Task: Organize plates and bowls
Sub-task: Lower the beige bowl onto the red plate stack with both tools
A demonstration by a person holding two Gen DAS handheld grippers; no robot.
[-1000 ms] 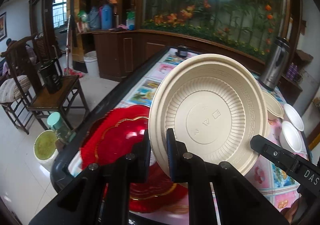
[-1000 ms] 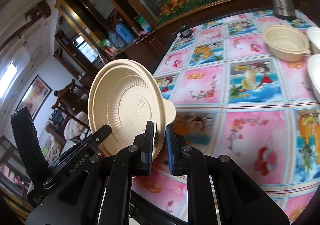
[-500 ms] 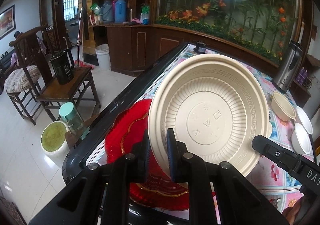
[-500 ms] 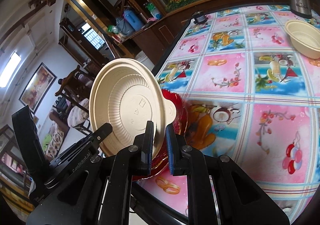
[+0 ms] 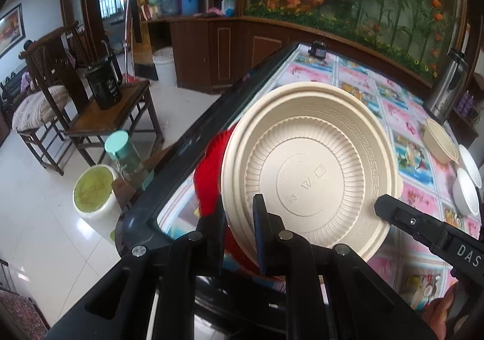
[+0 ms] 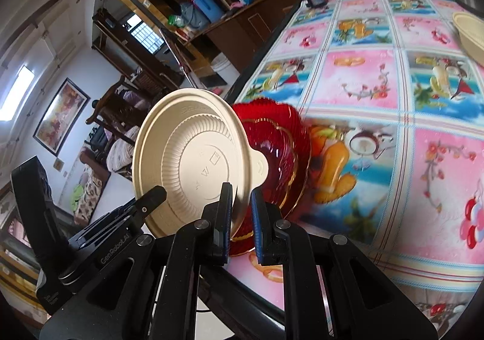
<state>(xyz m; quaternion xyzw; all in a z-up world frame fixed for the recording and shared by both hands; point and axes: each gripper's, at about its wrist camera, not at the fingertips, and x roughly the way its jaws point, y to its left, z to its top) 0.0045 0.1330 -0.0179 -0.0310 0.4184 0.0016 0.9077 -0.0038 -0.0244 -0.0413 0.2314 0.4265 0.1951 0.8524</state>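
Observation:
A large beige ribbed plate (image 5: 308,170) with a small tab hangs tilted on edge above the table's near corner. It shows a doubled rim, so it may be two nested pieces. My left gripper (image 5: 239,212) is shut on its lower rim. My right gripper (image 6: 241,197) is shut on the rim near the tab. Each view shows the other gripper at the plate's edge: the right gripper (image 5: 382,205) and the left gripper (image 6: 157,193). Just behind and below the beige plate (image 6: 193,164), a red scalloped plate (image 6: 278,152) with gold trim lies on the corner, and the left wrist view shows only part of this red plate (image 5: 207,176).
The table (image 6: 363,79) has a pink fruit-print cover and a dark rim. At its far right stand a beige bowl (image 5: 440,143), two white bowls (image 5: 467,188) and a steel flask (image 5: 447,79). Beside the table, on the floor, are a wooden chair (image 5: 99,119), a green-lidded bottle (image 5: 121,152) and a bucket (image 5: 93,191).
Both grippers have carried the beige plate downward and closer to the red plate at the table corner. Both grips look the same.

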